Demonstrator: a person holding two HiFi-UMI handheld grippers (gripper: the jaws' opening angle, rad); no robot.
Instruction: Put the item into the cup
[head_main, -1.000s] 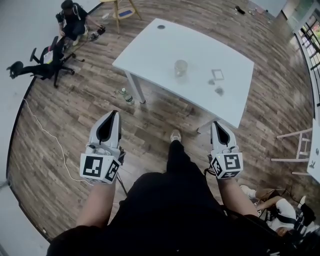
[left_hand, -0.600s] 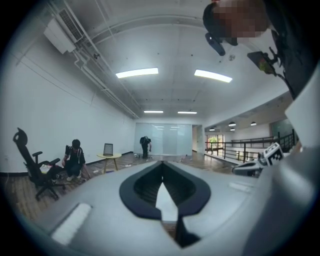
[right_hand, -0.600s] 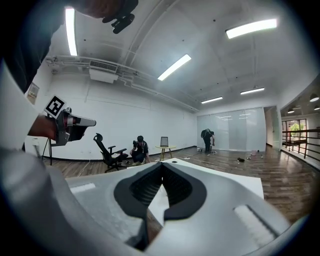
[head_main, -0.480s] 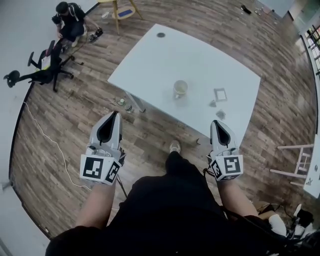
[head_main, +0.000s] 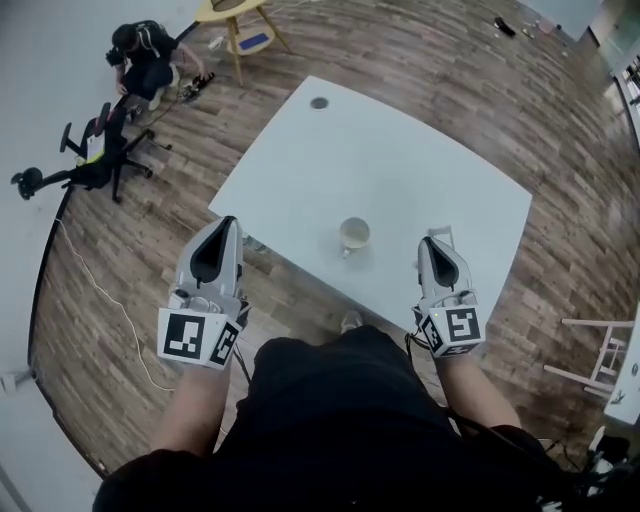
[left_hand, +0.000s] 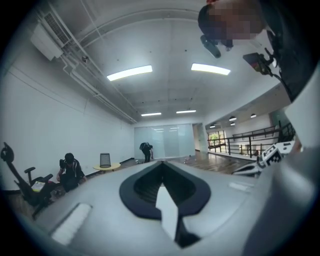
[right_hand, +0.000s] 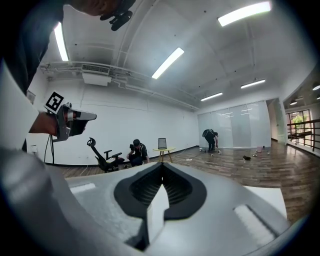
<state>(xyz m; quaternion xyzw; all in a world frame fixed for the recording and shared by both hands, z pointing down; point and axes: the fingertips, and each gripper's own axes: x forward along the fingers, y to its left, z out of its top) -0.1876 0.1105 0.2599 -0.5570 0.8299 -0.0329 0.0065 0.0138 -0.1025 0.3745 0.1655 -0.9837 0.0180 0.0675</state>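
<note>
On the white table (head_main: 400, 170), the cup (head_main: 354, 235) seems empty.

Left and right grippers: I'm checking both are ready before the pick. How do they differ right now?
The left gripper reaches only to the white table's near left edge, its body over the wooden floor; the right gripper has its tip over the tabletop. In the head view the right gripper stands nearer the cup than the left gripper. Shared: both are shut, empty, and point ahead toward the table.
</note>
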